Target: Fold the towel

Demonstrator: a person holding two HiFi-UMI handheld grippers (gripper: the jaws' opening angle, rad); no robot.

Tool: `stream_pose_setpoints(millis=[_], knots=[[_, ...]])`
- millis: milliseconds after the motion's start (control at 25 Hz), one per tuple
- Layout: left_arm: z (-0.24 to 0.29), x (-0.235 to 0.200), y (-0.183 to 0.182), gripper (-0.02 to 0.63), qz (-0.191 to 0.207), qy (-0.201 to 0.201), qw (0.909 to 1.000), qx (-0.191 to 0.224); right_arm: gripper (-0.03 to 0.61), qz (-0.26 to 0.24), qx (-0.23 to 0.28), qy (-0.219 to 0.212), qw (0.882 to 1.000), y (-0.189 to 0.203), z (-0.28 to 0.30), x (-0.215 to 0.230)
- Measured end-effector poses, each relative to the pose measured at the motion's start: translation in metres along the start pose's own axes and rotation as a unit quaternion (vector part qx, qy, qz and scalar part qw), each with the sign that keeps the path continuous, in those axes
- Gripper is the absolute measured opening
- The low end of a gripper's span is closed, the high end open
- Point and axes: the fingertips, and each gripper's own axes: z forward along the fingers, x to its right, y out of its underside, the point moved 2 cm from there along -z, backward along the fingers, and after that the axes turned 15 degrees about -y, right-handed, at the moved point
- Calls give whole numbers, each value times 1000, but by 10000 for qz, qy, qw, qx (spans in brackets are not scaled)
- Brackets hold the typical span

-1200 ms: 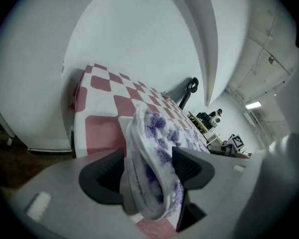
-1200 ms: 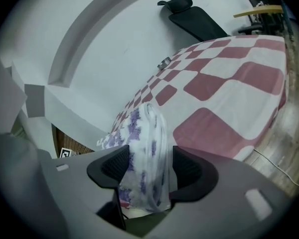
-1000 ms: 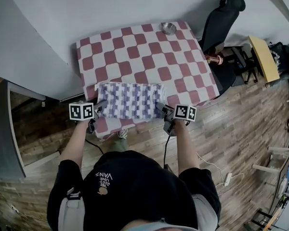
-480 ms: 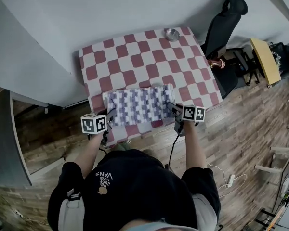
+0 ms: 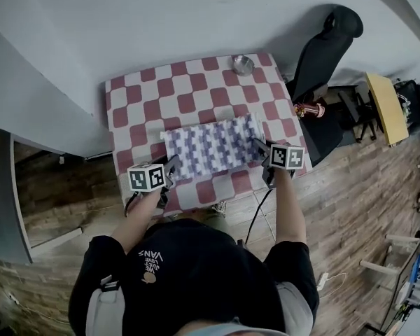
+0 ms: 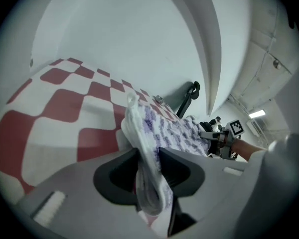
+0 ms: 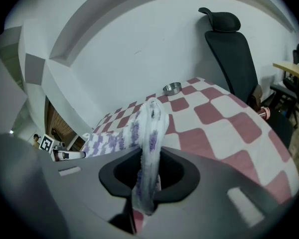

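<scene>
Inside both just-closed claws (image 6: 148, 166) (image 7: 149, 176): towel (image 5: 211, 144)

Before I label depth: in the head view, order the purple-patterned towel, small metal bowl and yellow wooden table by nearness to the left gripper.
1. Purple-patterned towel: held by the left gripper.
2. Small metal bowl: checkered table's far right corner.
3. Yellow wooden table: room's far right.

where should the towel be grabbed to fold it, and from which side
The two near corners of the towel, one per gripper, from the near edge of the table: the towel lies flat as a wide strip, so its end corners lift it evenly. The left gripper and right gripper have just closed there, cloth pinched between their jaws.
</scene>
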Motion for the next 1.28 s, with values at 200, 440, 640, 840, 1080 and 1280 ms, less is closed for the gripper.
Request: stream_pose_setpoints(millis=[200,440,640,840,1080,1280], knots=[[22,34,6,147,-412,-69,9991,-40,71,-263,-361,-19,9990,-25,-16,49],[38,64,10,181,-604,-114,9981,-35,71,-488,-609,97,9969,-42,-29,90],[43,69,13,183,-507,-251,9984,-70,71,-966,-689,344,9923,-47,-32,79],[39,67,9,210,-298,-249,9992,-29,72,-1252,-652,-9,9900,-48,-30,16],[16,65,-13,236,88,-127,9994,300,75,-1229,-617,-774,9875,-37,-2,-65],[1,57,-10,236,231,28,9993,300,82,-1802,-1170,-538,9752,-11,34,-104]])
